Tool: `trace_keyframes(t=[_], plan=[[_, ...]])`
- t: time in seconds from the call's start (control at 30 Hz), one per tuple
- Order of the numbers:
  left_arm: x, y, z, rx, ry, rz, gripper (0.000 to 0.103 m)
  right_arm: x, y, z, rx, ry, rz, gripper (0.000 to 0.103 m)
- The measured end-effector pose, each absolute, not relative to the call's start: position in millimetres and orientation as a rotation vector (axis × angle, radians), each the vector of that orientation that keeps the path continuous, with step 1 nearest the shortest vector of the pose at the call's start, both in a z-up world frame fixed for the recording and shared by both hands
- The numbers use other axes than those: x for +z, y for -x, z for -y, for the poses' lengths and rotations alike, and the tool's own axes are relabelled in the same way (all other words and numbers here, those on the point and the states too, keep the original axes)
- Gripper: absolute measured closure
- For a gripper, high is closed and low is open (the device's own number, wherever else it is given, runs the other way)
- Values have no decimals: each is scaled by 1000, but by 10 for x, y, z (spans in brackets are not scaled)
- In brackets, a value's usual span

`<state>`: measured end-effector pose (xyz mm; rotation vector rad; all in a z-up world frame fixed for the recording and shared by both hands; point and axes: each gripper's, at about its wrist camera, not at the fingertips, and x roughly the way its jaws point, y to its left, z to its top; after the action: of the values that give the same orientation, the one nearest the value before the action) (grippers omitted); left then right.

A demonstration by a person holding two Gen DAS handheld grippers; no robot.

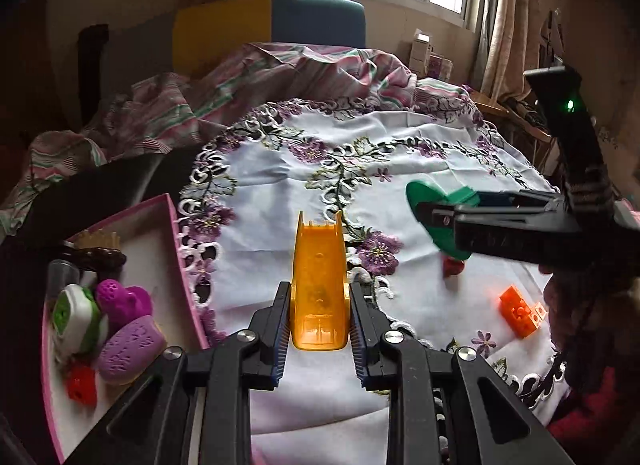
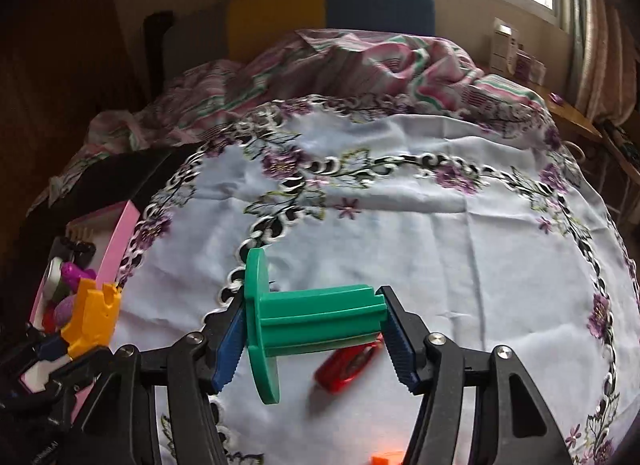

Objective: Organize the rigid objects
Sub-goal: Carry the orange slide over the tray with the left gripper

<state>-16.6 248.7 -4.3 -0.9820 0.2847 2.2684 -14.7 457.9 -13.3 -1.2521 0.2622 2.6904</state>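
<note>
Where the green spool (image 2: 304, 321) sits clamped in the right gripper (image 2: 314, 339), it hides most of a red toy (image 2: 348, 363) lying on the white embroidered cloth (image 2: 400, 225) just beneath it, so only a blurred red body shows and its shape is hard to read. An orange block (image 2: 386, 458) is cut off by the bottom edge of the right wrist view, while the left wrist view shows it whole on the cloth (image 1: 520, 311), partly tucked against the person's dark sleeve. The right fingers (image 2: 230, 339) press on the spool's ends, one on the round flange and the other on the stem tip, holding it sideways and lifted off the cloth. Over on the left, the left gripper (image 1: 319, 323) is clenched on a yellow slide-shaped piece (image 1: 318, 285), gripped by its long sides near the wider end, the narrow end pointing away toward the bedding. It hangs above the cloth, just right of the pink box (image 1: 188, 277). That box is cropped at the frame edge; inside it lie purple heart shapes (image 1: 124, 301), a white-and-green piece (image 1: 76, 313) and something red (image 1: 82, 385), with dark items at the back too dim to name. The right gripper reaches in from the right side, level and pointing left, with a green light (image 1: 570, 106) glowing on its handle.
</note>
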Motion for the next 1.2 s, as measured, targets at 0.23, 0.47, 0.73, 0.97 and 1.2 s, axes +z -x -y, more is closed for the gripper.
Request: trace_keyframes(t=[0.23,0.47,0.73,0.97,1.2], plan=[[73,259,-1951,2409,991,-262,76,-521,302,-3958,2718,1502,-11,41],[46,350,-1440,2522,1034,-239,76,-697,295,-3964,2658,1600,-24,41],[-47,363,-993,2558,1119,-152,76,-757,313,-3998,2624,1644,-78,43],[-75,312,-700,2623,1133,-159,76,-758,316,-3948,2607,1639,-57,43],[-75,235,-507,2666,1135,-166,76,-760,317,-3920,2606,1634,-32,43]])
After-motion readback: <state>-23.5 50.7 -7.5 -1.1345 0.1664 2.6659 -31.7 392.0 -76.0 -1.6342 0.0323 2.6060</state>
